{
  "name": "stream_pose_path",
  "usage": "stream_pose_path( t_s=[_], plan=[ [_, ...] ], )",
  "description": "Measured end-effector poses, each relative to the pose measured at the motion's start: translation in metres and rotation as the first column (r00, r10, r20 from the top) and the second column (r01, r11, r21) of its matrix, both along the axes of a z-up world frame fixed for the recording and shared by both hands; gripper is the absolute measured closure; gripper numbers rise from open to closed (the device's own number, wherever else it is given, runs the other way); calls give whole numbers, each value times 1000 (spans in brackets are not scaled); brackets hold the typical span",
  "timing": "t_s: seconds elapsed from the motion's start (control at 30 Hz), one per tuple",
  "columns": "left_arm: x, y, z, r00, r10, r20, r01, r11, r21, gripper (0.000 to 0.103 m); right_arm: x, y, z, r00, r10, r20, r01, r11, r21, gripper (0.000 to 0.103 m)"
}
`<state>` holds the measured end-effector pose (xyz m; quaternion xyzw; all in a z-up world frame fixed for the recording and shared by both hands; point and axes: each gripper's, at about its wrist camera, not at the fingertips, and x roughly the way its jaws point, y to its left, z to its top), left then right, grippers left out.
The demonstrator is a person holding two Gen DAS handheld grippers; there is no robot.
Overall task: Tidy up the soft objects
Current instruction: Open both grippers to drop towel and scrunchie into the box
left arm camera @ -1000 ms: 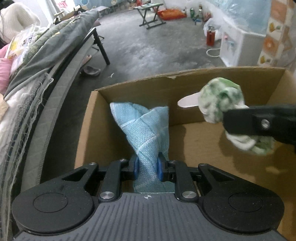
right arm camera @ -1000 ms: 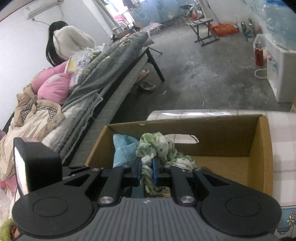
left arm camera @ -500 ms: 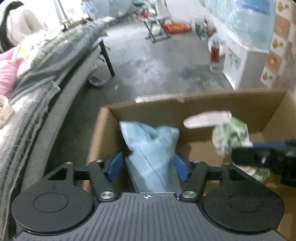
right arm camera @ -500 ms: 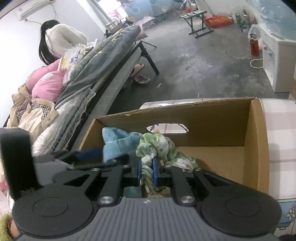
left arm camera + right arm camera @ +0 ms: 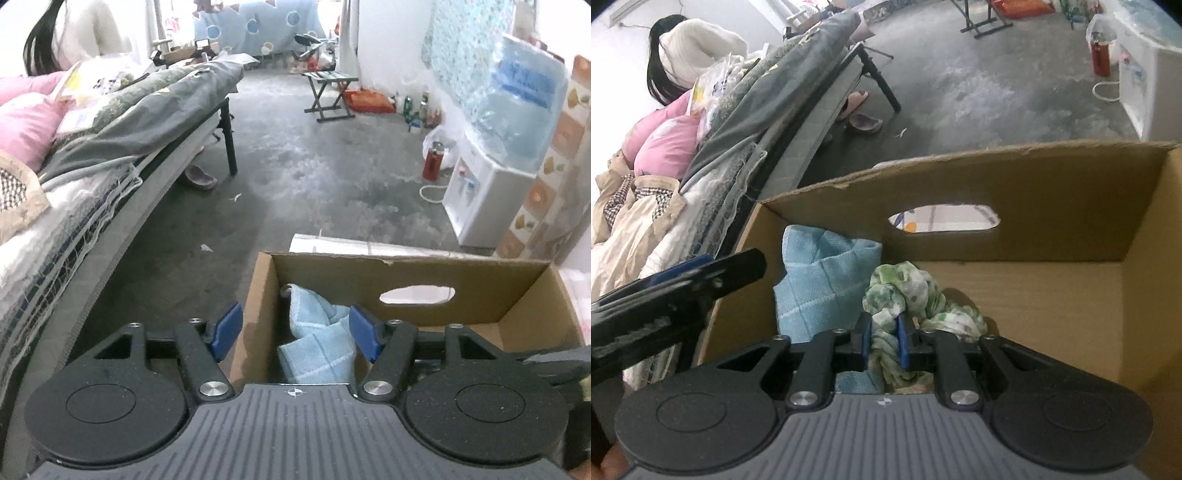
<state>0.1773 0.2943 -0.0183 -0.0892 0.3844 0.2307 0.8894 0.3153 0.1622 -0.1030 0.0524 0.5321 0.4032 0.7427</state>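
A light blue towel [image 5: 317, 339] lies crumpled in the left corner of the cardboard box [image 5: 413, 273]; it also shows in the right wrist view [image 5: 820, 280]. My left gripper [image 5: 295, 332] is open and empty above the box's left edge, apart from the towel. My right gripper [image 5: 884, 343] is shut on a green-and-white patterned cloth [image 5: 905, 295] and holds it low inside the box [image 5: 1052, 229], right beside the blue towel. The left gripper's finger [image 5: 683, 280] shows at the left of the right wrist view.
A bed [image 5: 110, 155] piled with grey bedding and pink pillows runs along the left, with a person in white [image 5: 698, 48] behind it. A white water dispenser [image 5: 484, 192] and a red bottle [image 5: 432, 162] stand on the concrete floor at the right. A folding stool [image 5: 328, 92] stands far back.
My left gripper opened, let go of the blue towel and pulled up and back out of the box. My right gripper lowered the green cloth deeper into the box.
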Motion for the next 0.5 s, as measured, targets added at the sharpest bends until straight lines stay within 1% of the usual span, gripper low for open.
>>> stream_pose_path(
  t_s=[0.1, 0.17, 0.23, 0.4, 0.5],
  plan=[
    [-3, 3, 0, 1000, 7, 16, -7, 1000, -13, 38, -2, 4, -3, 1000, 9, 19, -8, 1000, -26, 36],
    [-4, 4, 0, 1000, 10, 23, -9, 1000, -17, 38, -5, 2, -1, 999, 6, 46, -5, 999, -32, 20],
    [-6, 6, 1, 999, 10, 33, -9, 1000, -24, 38, -6, -1, 4, 997, 6, 71, -4, 1000, -30, 18],
    [-9, 5, 4, 998, 11, 54, -9, 999, -38, 38, -6, -14, 19, 996, -11, 88, 11, 1000, -1, 18],
    [-14, 2, 9, 998, 10, 67, -7, 999, -46, 37, -11, -27, 35, 995, -16, 98, 12, 999, 41, 18]
  ],
)
